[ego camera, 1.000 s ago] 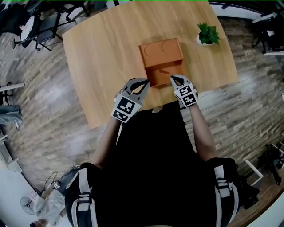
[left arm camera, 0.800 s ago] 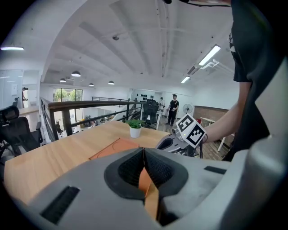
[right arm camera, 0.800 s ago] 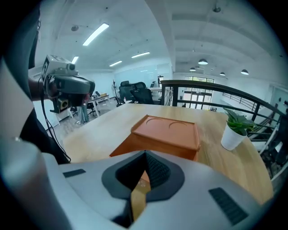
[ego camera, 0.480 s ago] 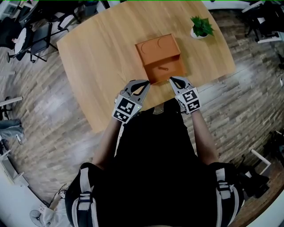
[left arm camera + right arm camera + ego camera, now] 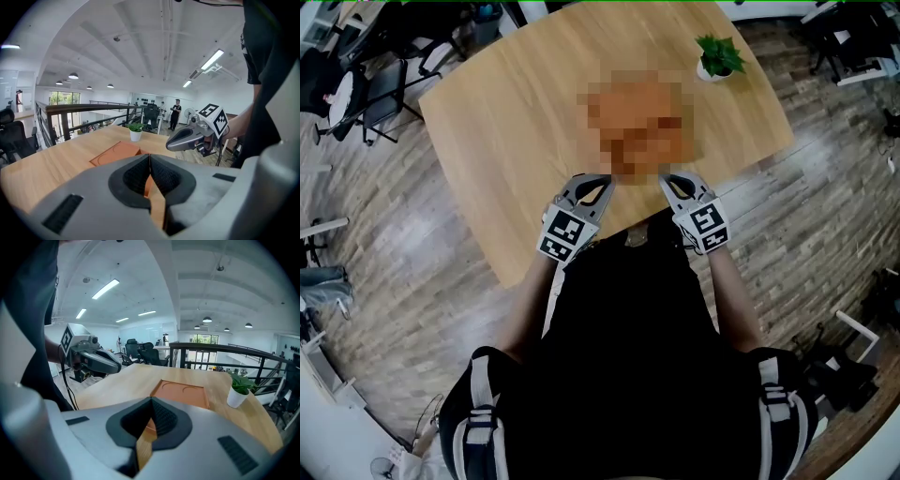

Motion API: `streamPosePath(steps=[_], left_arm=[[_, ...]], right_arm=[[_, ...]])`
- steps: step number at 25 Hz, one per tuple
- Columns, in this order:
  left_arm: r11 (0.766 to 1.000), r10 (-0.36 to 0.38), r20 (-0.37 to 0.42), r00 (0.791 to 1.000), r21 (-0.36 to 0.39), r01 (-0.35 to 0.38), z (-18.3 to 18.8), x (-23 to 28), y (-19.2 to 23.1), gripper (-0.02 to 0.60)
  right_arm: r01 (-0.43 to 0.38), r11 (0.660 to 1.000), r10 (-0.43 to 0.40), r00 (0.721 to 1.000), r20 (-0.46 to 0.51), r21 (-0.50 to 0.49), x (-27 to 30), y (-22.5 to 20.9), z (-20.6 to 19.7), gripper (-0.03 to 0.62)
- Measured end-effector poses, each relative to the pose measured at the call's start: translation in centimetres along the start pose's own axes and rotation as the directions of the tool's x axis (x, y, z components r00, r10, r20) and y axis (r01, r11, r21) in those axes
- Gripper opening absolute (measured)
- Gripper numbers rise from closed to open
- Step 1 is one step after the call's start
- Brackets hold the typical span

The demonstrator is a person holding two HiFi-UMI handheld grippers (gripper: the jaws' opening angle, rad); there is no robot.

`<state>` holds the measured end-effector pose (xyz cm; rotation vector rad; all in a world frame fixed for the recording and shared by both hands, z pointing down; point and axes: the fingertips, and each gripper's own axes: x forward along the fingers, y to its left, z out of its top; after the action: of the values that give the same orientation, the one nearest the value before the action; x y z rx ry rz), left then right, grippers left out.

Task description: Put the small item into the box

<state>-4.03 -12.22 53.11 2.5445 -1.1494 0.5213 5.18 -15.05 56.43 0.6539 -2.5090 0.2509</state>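
An orange box (image 5: 115, 152) lies flat on the wooden table (image 5: 506, 112), its lid with two round marks facing up (image 5: 183, 392). In the head view a mosaic patch covers it. The small item shows in no view. My left gripper (image 5: 600, 180) is at the table's near edge, just left of the box's front, shut and empty. My right gripper (image 5: 668, 180) is level with it, just right of the box's front, also shut and empty. Each gripper view shows the other gripper: the right gripper (image 5: 169, 144) and the left gripper (image 5: 118, 367).
A small green plant in a white pot (image 5: 717, 58) stands at the table's far right corner, beyond the box. Office chairs (image 5: 375, 89) stand on the wood-plank floor off the table's far left. A railing (image 5: 220, 359) runs behind the table.
Both grippers have stayed shut and drawn back slightly from the box's front edge toward the body. The head view has shifted a little.
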Motion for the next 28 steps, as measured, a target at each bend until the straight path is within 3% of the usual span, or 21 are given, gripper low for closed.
streamPosePath(steps=[21,28], left_arm=[[1.0,-0.008,-0.002,1.0,0.024,0.008,0.5,0.1,-0.5,0.023],[0.999,-0.006,0.01,1.0,0.031,0.005,1.1,0.3,-0.8,0.023]], right_arm=[[0.056,0.998,-0.055,0.998,0.04,-0.021,-0.6,-0.6,1.5,0.025],[0.057,0.998,-0.057,0.998,0.012,-0.039,-0.8,-0.8,0.9,0.025]])
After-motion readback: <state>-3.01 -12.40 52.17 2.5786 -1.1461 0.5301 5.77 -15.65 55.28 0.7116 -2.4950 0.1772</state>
